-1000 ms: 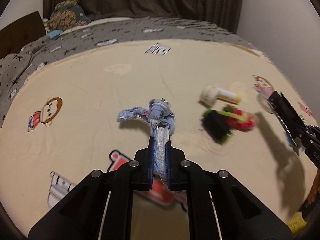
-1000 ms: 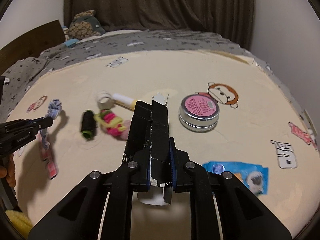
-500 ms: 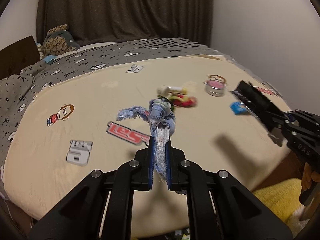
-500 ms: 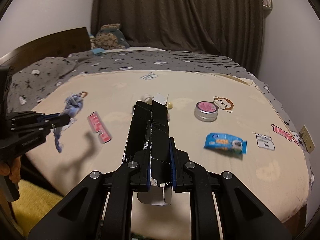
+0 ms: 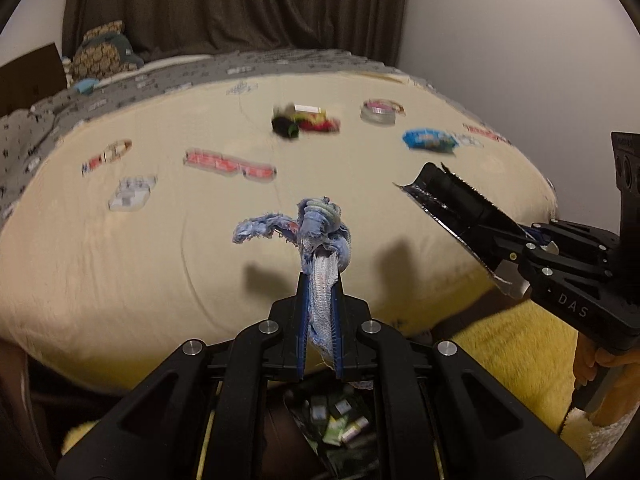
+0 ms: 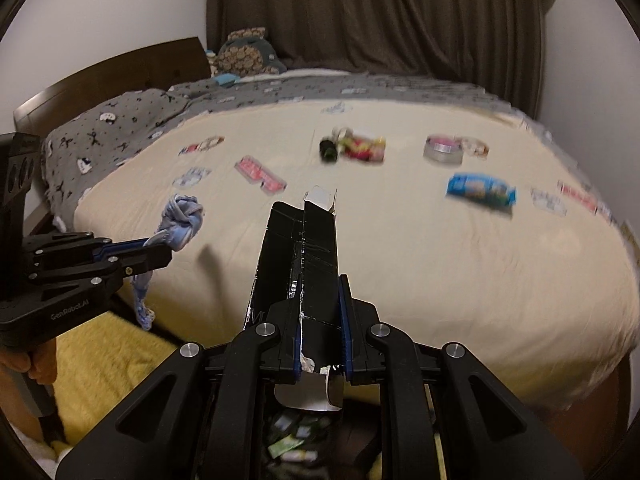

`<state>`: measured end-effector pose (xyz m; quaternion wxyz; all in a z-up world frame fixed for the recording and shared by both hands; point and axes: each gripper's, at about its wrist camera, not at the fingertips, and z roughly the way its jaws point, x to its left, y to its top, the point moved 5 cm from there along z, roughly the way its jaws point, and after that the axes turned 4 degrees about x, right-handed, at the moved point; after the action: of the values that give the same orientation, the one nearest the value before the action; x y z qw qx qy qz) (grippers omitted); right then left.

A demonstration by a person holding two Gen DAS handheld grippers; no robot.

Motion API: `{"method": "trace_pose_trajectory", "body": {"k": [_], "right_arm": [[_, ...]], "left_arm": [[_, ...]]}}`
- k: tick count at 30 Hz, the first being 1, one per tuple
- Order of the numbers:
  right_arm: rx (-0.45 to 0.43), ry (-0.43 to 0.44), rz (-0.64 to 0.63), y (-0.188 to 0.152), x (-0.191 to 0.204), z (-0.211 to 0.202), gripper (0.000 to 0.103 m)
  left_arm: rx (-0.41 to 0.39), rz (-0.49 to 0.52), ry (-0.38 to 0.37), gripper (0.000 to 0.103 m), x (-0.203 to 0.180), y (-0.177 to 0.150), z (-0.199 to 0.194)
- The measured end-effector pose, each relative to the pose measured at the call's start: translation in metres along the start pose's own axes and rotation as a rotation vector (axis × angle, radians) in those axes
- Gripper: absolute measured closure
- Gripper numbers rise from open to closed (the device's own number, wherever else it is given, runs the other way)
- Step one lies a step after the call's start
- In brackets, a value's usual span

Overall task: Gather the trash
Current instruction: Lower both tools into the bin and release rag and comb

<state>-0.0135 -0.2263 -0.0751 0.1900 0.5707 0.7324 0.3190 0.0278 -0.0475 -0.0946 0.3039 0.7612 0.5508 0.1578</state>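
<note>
My left gripper is shut on a knotted blue rag, held in the air off the foot of the bed; the rag also shows in the right wrist view. My right gripper is shut on a flattened black carton, which also shows in the left wrist view. A dark trash bin holding wrappers lies under both grippers and shows in the right wrist view too. On the bed lie a blue snack packet, a round tin, a black roll and a red-yellow wrapper.
The cream bed cover carries printed cartoon patches. A yellow rug covers the floor by the bed. A wooden headboard and a dark curtain stand at the far side. A plush toy lies by the pillows.
Both grippers have drawn back from over the bed to past its foot, still holding the rag and the carton. The trash bin has come into view below them.
</note>
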Motion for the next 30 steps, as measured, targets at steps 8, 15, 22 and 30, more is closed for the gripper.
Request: {"method": "trace_pose_trajectory", "body": {"k": [8,15,22,30], "right_arm": [[0.140,0.030,-0.008,-0.051,0.014,0.021,0.088],[0.283,0.019,0.009,-0.091,0.020,0.054,0.088],[0.414,0.048,0.056,-0.125,0.016,0.085,0.088],[0.582,0.052,0.094,-0.162,0.010,0.112,0.087]], "left_arm": [[0.157,0.011,-0.056,0.094,-0.011,-0.063,0.032],[0.286,-0.027,-0.076,0.094,-0.005,-0.104,0.069],[0.387,-0.048,-0.094,0.094,-0.003,-0.132,0.097],[0.517,-0.061,-0.125,0.093,-0.005,-0.159,0.127]]}}
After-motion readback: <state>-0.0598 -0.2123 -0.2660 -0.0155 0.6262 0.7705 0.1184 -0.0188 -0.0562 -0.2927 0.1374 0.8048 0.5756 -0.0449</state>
